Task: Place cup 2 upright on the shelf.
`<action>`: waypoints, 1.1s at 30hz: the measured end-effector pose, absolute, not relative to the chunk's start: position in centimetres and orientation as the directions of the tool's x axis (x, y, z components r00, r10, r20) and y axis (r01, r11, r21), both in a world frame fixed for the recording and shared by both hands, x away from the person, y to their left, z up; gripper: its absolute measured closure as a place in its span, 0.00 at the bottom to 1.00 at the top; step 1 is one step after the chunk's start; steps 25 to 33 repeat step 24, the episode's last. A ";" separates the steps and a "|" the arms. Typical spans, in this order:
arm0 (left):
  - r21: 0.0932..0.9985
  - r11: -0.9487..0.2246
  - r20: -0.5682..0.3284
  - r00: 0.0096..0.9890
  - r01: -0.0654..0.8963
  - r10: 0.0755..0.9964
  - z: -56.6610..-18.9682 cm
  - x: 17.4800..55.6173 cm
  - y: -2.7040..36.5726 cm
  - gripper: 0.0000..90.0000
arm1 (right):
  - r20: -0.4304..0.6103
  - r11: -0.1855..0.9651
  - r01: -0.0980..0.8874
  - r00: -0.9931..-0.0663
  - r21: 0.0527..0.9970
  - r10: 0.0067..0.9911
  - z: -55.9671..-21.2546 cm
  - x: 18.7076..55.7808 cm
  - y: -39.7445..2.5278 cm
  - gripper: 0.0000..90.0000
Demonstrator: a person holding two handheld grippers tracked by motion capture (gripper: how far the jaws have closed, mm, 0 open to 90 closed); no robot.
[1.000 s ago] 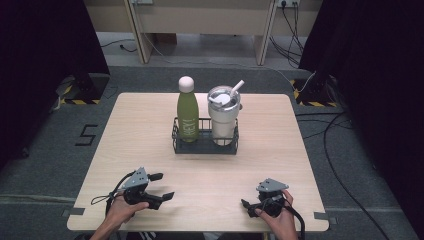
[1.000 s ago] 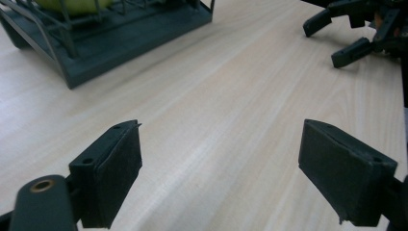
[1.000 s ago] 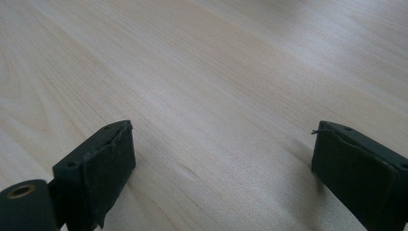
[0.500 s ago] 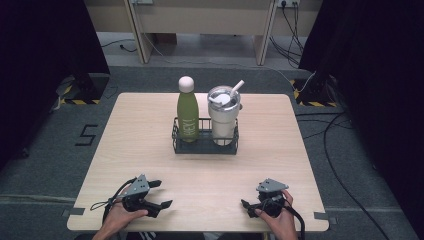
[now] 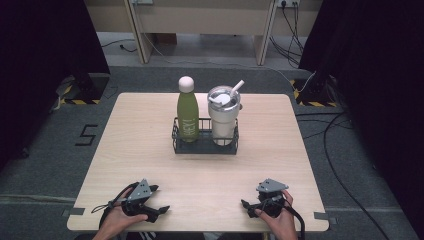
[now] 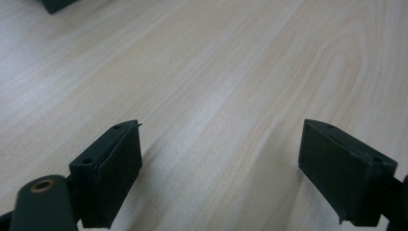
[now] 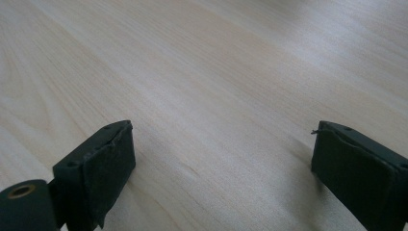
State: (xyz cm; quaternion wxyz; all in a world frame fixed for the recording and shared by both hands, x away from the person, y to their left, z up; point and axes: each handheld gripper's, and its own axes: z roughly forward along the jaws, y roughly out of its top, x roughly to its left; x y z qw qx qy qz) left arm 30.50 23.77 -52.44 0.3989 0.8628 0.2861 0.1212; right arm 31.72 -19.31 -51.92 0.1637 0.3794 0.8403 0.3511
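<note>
Only a corner of the rack (image 6: 57, 5) shows beyond the left gripper (image 6: 221, 163).

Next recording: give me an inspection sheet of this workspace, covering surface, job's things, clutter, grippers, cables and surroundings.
Surface: light wood table, bare between the grippers.
Job's things: green bottle and lidded tumbler with a straw, both upright in a black wire caddy at mid-table.
Clutter: nothing seen.
Grippers: left gripper and right gripper at the near edge, jaws wide apart, holding nothing.
Cables: floor cables right of the table.
Surroundings: black curtains both sides, grey carpet, a floor mark reading 5.
</note>
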 end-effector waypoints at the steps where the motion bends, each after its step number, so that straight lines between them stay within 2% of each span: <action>1: 0.755 -0.522 -0.016 0.807 0.397 0.591 -52.4 30.4 23.8 0.16 | -0.008 0.465 0.523 -0.658 0.714 0.753 -51.9 31.7 -19.3 0.09; 33: 0.753 -0.519 -0.021 0.804 0.404 0.594 -52.5 30.2 23.7 0.15 | -0.007 0.464 0.524 -0.658 0.714 0.753 -51.9 31.7 -19.3 0.09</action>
